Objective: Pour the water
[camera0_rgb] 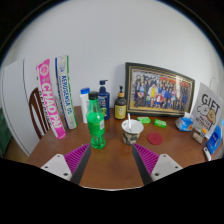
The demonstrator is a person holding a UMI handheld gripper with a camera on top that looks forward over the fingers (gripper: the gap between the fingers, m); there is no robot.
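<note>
Tongs point(110, 165) open, fingers apart

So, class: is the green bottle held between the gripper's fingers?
No: the green bottle stands on the table beyond the open gripper.

Place: a room in a home, most likely.
Table: a brown wooden table point(110, 160) stands against a plain white wall point(110, 40).
Photo: at 1 o'clock, a framed group picture point(159, 92) leans on the wall.
Bottles: at 12 o'clock, a green bottle point(96, 122) and a pump bottle point(104, 98).
Chair: at 9 o'clock, a wooden chair point(38, 112).
</note>
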